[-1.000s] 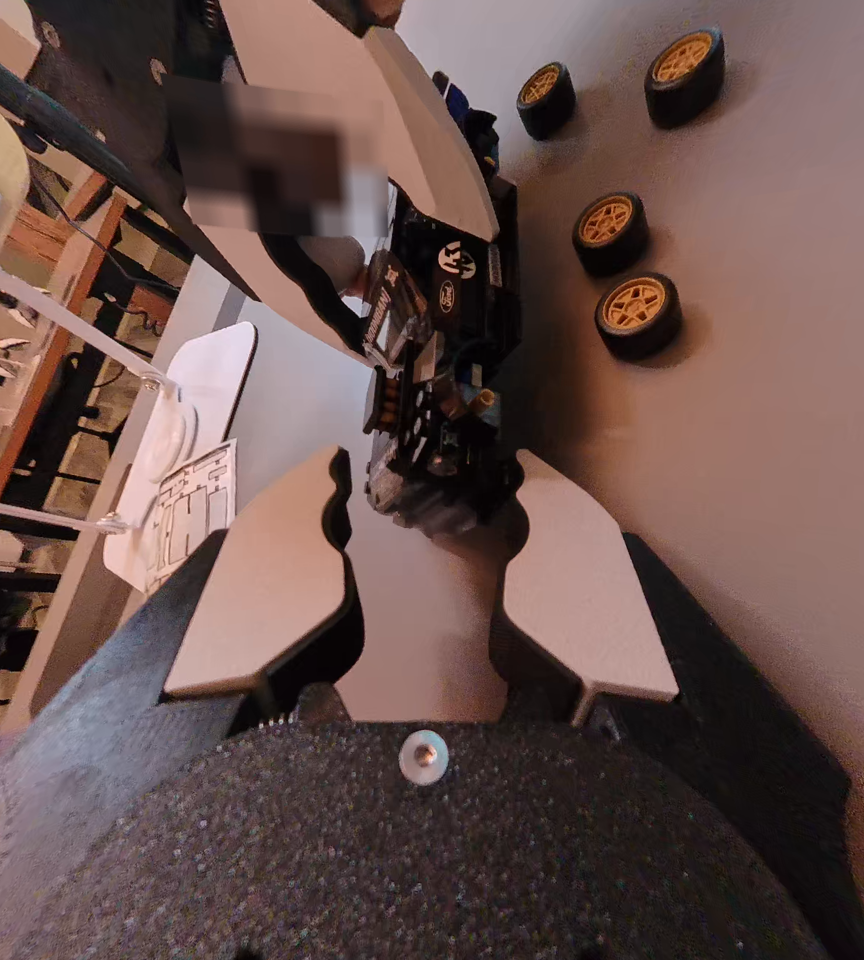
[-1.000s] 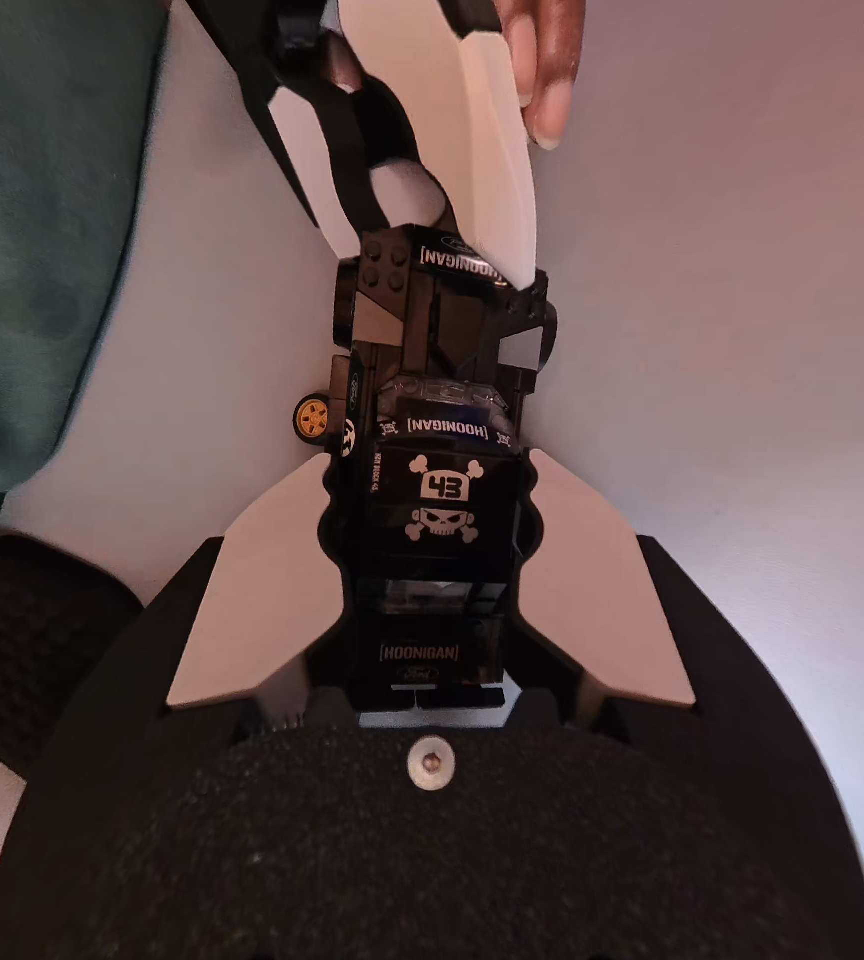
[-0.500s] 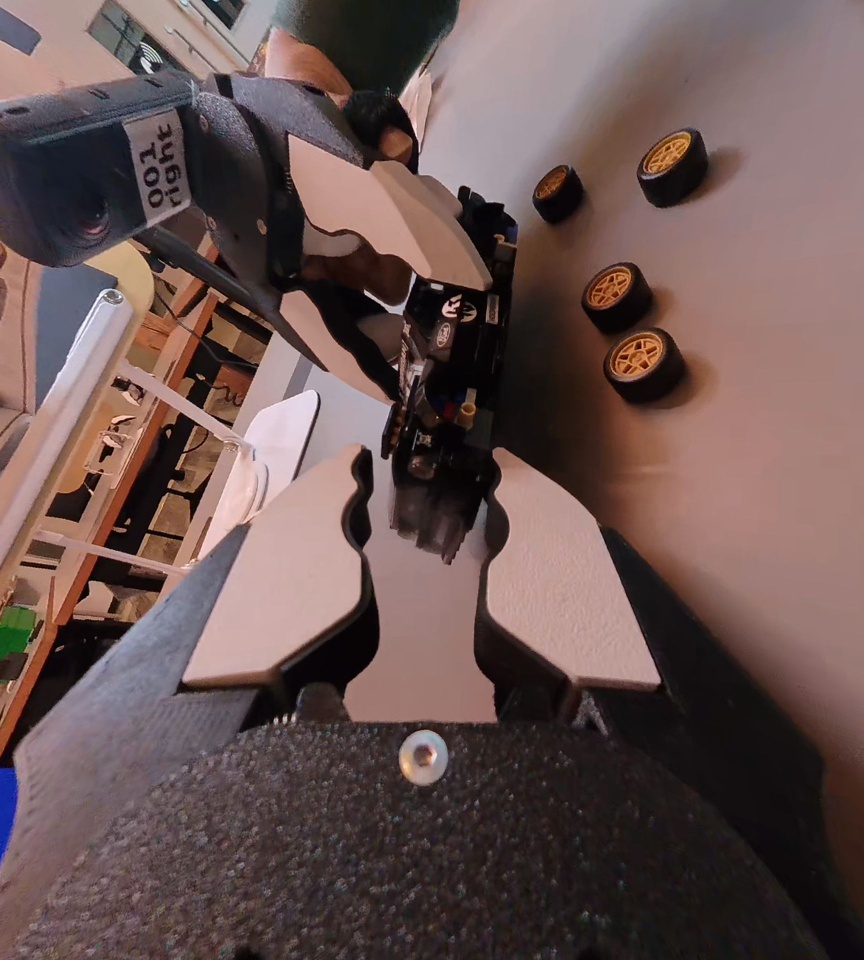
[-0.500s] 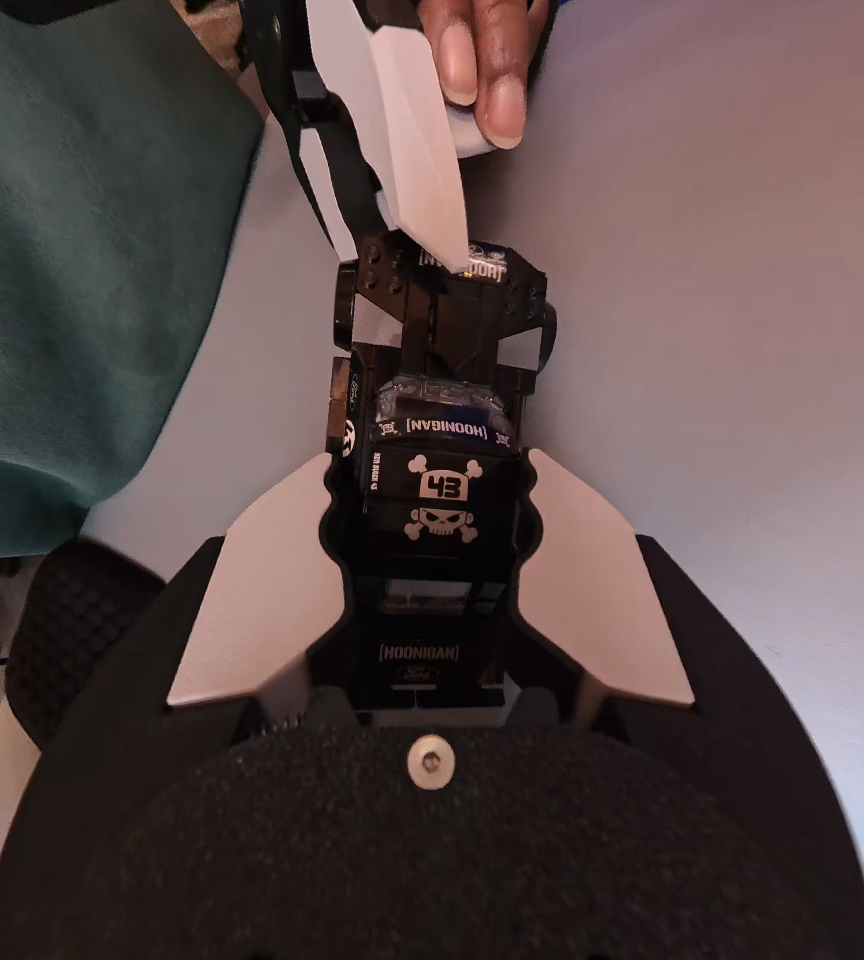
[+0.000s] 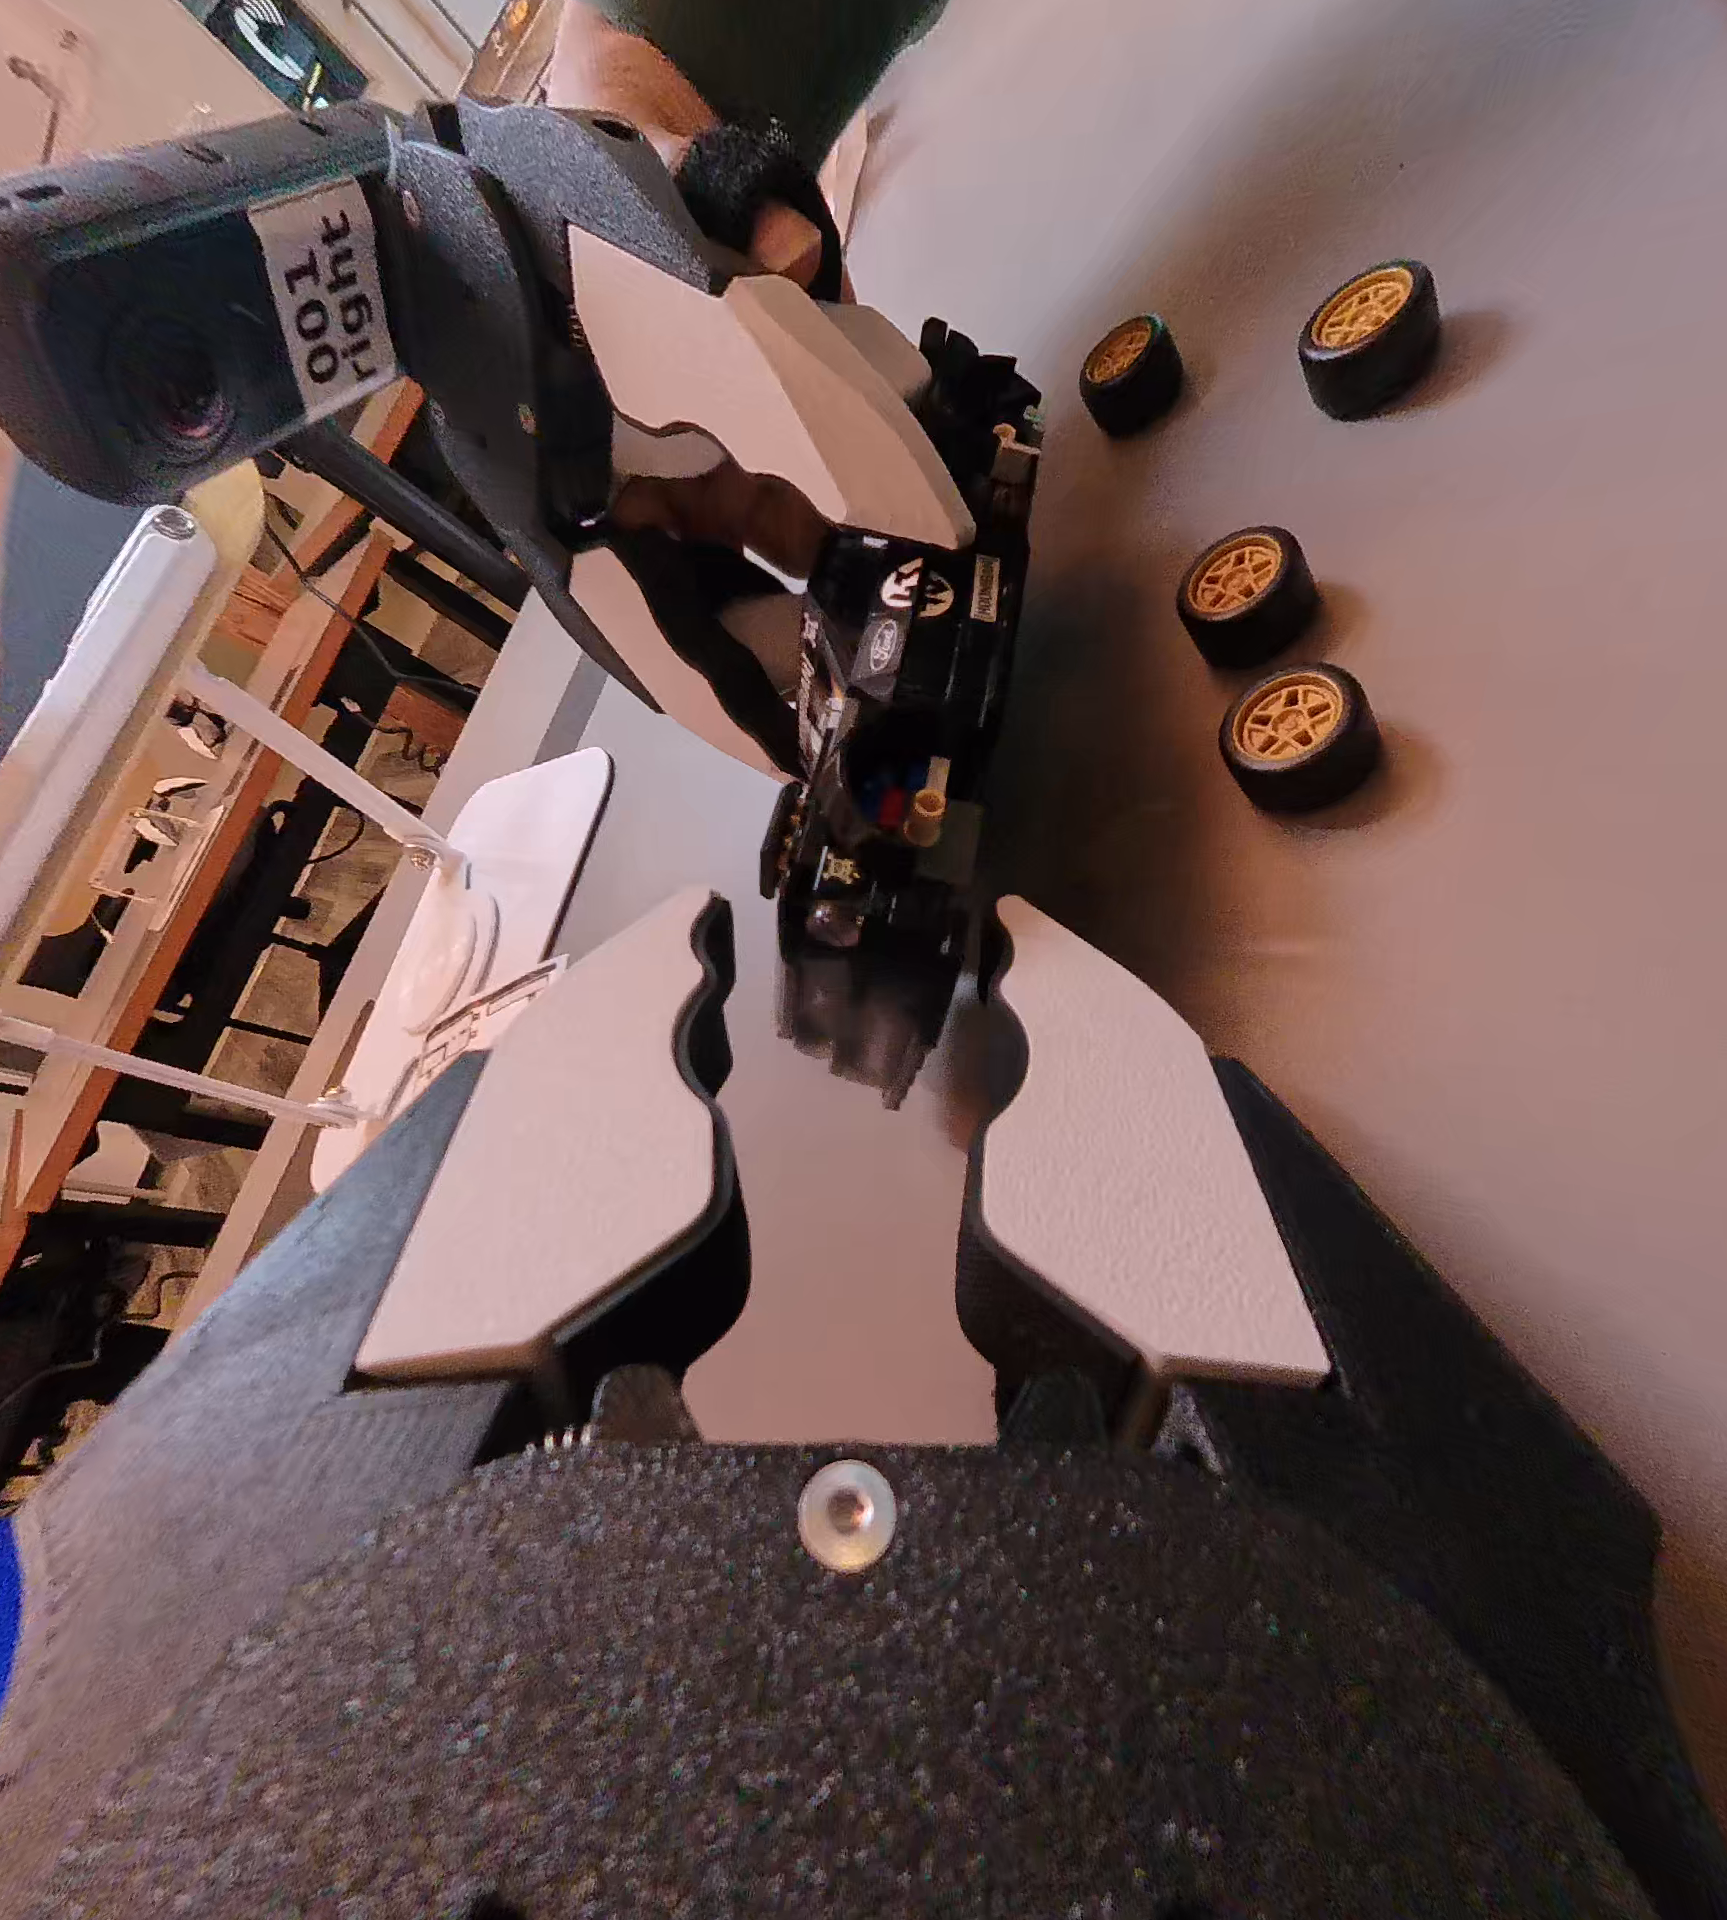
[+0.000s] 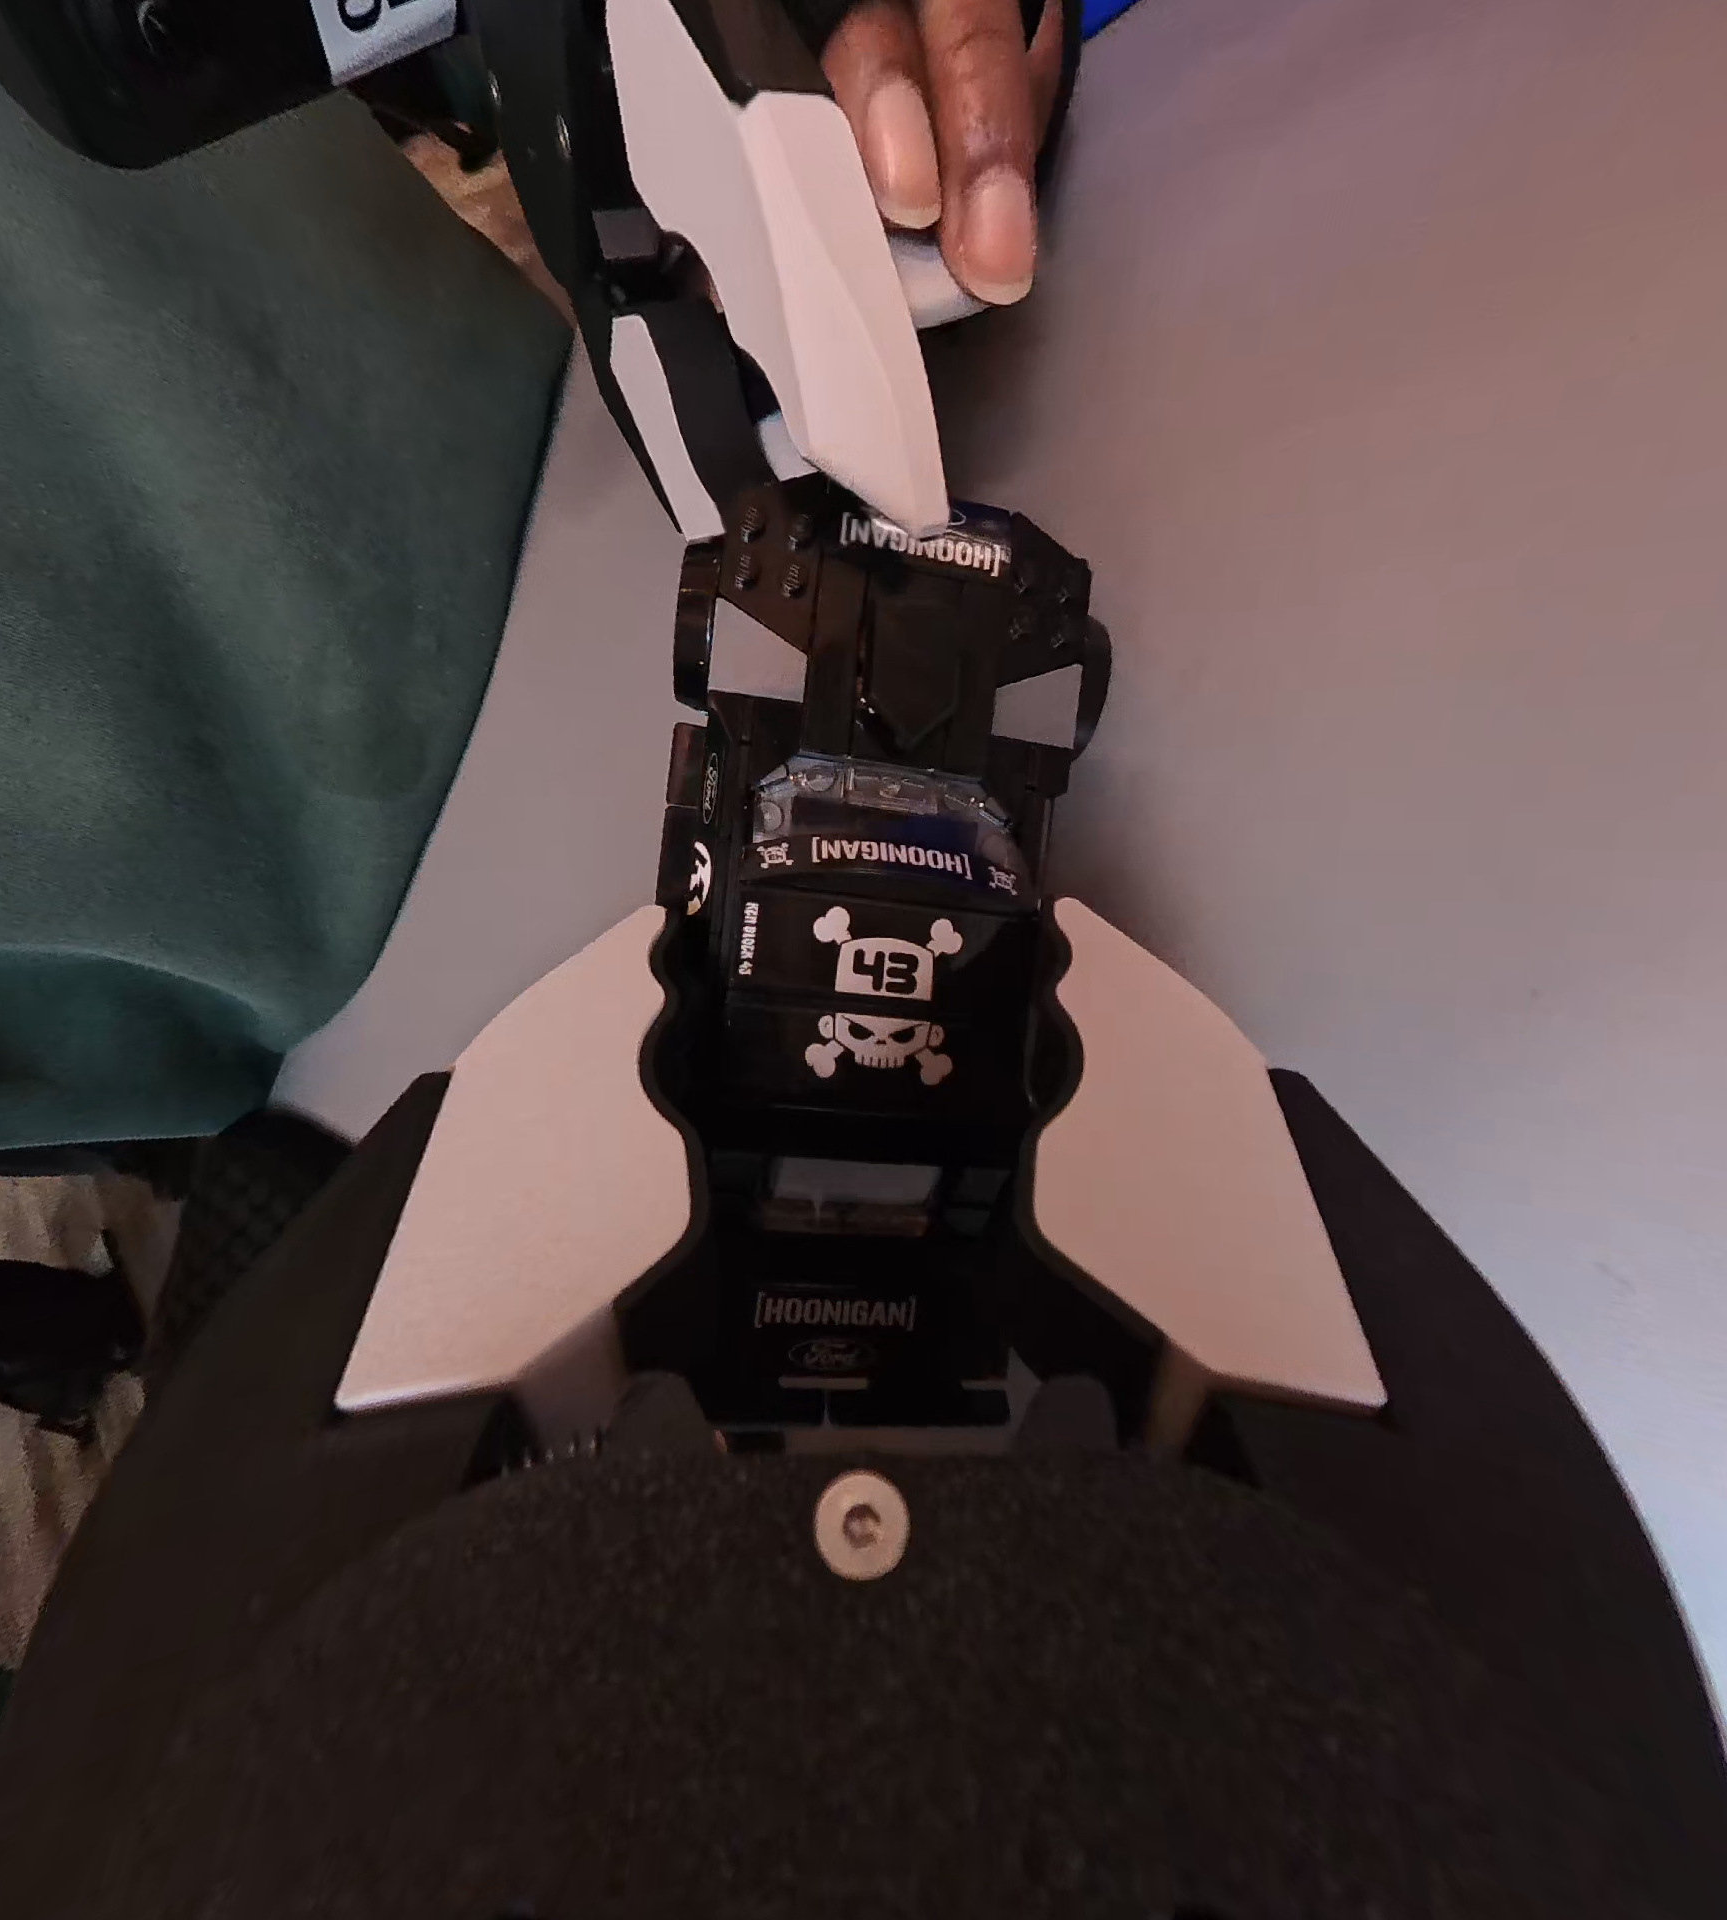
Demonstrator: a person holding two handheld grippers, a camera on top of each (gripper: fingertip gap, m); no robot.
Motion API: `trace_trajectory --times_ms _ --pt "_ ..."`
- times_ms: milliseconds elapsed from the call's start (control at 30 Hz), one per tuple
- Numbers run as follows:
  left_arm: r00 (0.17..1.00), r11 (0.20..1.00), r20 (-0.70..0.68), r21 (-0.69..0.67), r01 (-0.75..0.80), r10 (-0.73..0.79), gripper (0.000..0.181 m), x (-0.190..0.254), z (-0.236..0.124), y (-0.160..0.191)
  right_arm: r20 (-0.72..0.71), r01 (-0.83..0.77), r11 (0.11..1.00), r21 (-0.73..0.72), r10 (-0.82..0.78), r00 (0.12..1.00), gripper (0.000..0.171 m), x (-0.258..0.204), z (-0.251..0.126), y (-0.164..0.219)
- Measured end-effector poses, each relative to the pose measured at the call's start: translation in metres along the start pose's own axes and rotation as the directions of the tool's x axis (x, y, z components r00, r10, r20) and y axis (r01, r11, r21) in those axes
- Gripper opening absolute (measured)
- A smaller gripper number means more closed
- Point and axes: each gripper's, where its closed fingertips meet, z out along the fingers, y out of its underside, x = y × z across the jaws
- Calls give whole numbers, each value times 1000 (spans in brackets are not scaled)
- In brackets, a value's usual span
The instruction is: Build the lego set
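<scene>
Right wrist view: right gripper (image 6: pixel 857 997) clamps the black car (image 6: pixel 874 987) by its sides, frame centre.
Left gripper (image 5: pixel 854 1013): fingers parted, empty, one tip touching the car's nose.
Wheels (image 5: pixel 1298 736): loose, upper right.

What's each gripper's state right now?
Left gripper: open, empty, near the car's end.
Right gripper: shut on the black brick-built toy car.
</scene>
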Motion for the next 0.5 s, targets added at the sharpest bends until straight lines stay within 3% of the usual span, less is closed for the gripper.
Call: trace_trajectory --times_ms 200,500 --pt "997 997 46 29 -70 68 34 -3 -6 -7 55 3 999 39 -5 998 63 -5 0 -6" --pt "995 994 40 50 -97 95 34 0 -9 -12 106 -2 998 70 -5 994 61 -7 2 -8"
